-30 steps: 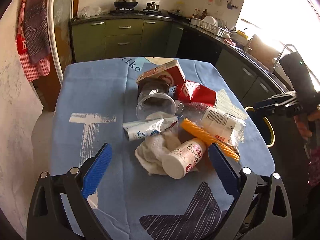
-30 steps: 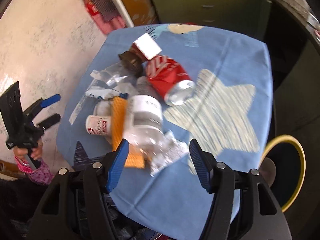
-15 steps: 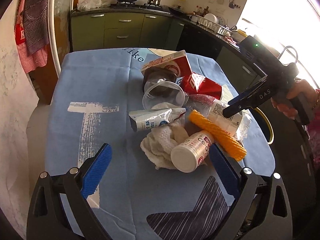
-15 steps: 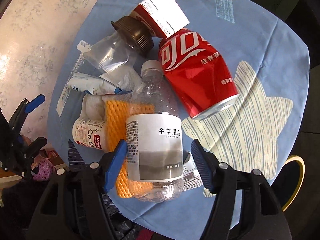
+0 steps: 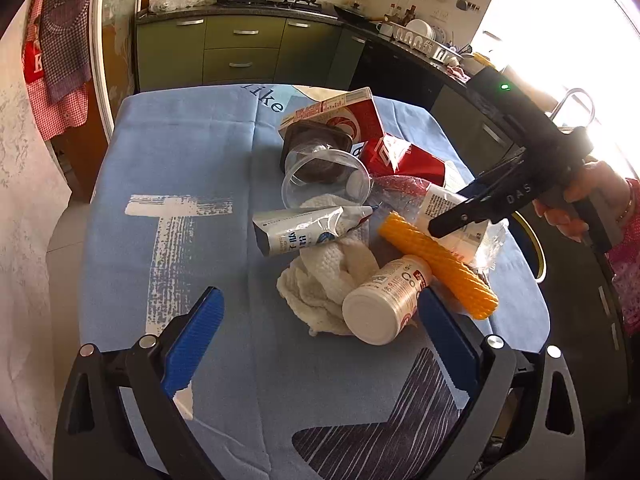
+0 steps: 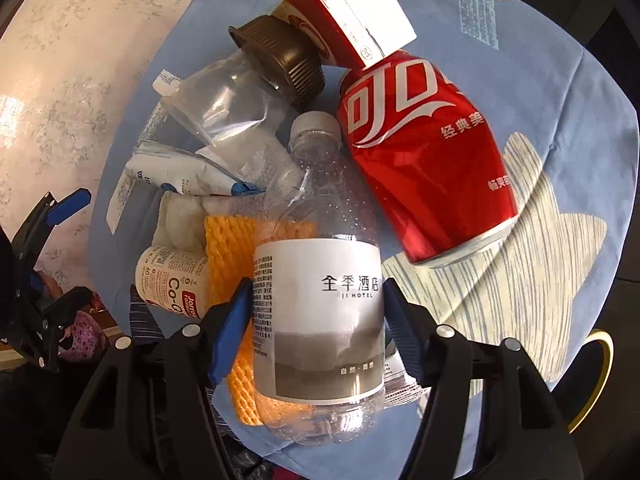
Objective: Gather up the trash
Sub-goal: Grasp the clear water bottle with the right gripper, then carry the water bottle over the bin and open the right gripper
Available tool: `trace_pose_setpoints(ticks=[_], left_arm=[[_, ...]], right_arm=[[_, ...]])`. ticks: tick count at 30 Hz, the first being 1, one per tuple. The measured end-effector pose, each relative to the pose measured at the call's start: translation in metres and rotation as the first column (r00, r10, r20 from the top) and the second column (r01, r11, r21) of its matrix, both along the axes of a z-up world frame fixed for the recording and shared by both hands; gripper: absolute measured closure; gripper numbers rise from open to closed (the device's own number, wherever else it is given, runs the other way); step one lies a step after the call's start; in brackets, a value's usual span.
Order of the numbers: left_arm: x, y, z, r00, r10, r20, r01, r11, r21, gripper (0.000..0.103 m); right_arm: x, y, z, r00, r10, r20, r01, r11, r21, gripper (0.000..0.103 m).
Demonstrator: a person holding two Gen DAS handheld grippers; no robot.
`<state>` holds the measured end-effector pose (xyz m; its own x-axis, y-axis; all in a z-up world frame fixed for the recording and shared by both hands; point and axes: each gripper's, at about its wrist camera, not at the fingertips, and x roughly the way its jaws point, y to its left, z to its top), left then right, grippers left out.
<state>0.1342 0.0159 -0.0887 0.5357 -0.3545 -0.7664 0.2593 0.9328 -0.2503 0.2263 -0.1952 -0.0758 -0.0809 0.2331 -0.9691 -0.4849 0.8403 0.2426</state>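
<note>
On the blue tablecloth (image 5: 180, 168) the whole heap of trash is still waiting, so as far as I can judge the collecting has barely begun. My right tongs (image 6: 316, 320) straddle the clear water bottle (image 6: 320, 308) at its white label, a blue pad close on each side; I can't tell whether they are pressing it yet or only framing it. That bottle lies on top of an orange foam net (image 6: 228, 248), with the red soda can (image 6: 424, 168) just beside it. My left tongs (image 5: 320, 332) are spread wide and empty, hovering near the white pill bottle (image 5: 384, 300) and the crumpled paper towel (image 5: 324, 276). Left to clear: the squeezed tube (image 5: 300, 228), clear plastic cup (image 5: 324, 180), red carton (image 5: 340, 114) and everything above. A yellow-rimmed bin (image 6: 596, 376) shows past the table's edge, likely the destination.
</note>
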Motion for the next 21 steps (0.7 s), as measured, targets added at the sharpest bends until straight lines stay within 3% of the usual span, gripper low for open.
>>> trace_pose_setpoints(ticks=[13, 18, 21], left_arm=[[-0.004, -0.022, 0.007, 0.999, -0.044, 0.012, 0.044, 0.999, 0.027, 0.007], [-0.006, -0.033, 0.012, 0.997, -0.071, 0.022, 0.070, 0.997, 0.040, 0.007], [-0.008, -0.041, 0.016, 0.995, -0.090, 0.030, 0.089, 0.995, 0.044, 0.007]], right_arm=[[-0.056, -0.046, 0.049, 0.991, -0.057, 0.125, 0.045, 0.994, 0.095, 0.042], [-0.074, -0.098, 0.067, 0.970, -0.161, 0.180, 0.138, 0.981, 0.135, 0.042], [-0.083, -0.151, 0.072, 0.937, -0.286, 0.200, 0.259, 0.954, 0.151, 0.042]])
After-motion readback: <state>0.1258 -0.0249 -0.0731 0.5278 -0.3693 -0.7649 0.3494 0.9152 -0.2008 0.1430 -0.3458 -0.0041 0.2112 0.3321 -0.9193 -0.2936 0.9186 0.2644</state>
